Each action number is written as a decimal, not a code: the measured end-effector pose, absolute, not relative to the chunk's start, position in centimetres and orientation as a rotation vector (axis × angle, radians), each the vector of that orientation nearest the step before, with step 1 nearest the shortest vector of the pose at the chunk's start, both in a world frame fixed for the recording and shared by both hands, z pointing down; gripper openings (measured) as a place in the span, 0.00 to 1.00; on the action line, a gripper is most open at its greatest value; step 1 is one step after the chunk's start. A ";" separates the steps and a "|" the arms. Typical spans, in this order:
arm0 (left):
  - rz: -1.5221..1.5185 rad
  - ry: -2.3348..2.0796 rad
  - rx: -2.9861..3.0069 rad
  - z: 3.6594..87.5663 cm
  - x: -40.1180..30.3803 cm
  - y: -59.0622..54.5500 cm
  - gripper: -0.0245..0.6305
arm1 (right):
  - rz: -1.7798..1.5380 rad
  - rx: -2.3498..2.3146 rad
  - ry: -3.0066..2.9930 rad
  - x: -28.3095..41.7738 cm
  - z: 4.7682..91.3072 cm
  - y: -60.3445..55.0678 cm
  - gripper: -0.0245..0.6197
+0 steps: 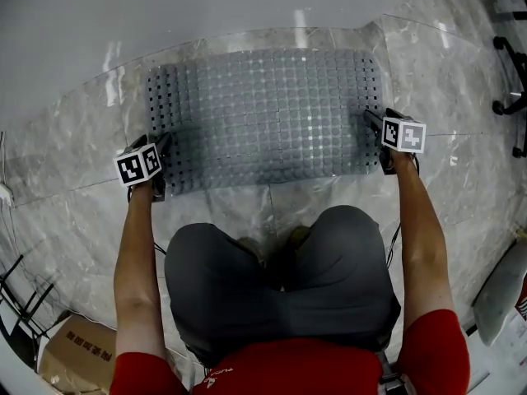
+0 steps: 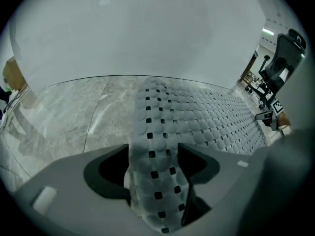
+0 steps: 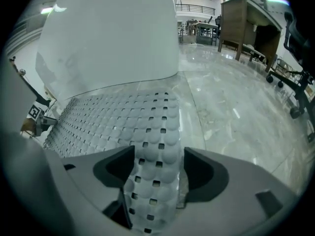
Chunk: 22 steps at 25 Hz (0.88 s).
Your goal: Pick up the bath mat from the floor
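Grey bath mat point(image 1: 263, 118) lies flat on the marble floor point(image 1: 445, 81) in front of us. Our left gripper point(image 1: 162, 148) and right gripper point(image 1: 375, 126) straddle its two side edges. We have both sets of jaws spread wide around the mat, not clamping it.

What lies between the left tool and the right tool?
The grey perforated rubber bath mat spans the stretch from left tool to right tool, shown in the head view.

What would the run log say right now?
bath mat: lying on floor | left gripper: jaws open at mat's end | right gripper: jaws open at other end
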<state>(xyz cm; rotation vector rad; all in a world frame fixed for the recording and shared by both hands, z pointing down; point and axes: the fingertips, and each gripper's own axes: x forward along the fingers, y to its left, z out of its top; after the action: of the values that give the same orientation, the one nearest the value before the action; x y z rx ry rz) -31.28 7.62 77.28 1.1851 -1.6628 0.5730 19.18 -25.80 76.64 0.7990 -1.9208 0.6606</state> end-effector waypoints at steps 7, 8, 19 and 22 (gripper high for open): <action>0.552 -1.640 1.173 77.8 -31.4 7.5 0.48 | 0.709 0.796 -1.926 19.6 77.5 -26.0 0.48; 0.564 -1.651 1.167 77.8 -31.4 7.6 0.48 | 0.706 0.793 -1.928 19.5 77.5 -26.0 0.48; 0.578 -1.660 1.227 77.3 -29.5 6.5 0.21 | 0.727 0.769 -1.985 17.7 76.8 -24.6 0.24; 0.566 -1.670 1.254 76.8 -29.0 6.1 0.14 | 0.692 0.743 -2.031 16.8 76.0 -24.2 0.15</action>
<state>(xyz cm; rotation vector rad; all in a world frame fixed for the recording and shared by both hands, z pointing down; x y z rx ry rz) -29.01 6.13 76.85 1.2543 -1.6704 0.5659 16.83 -24.16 75.96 0.7433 -2.0311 0.6922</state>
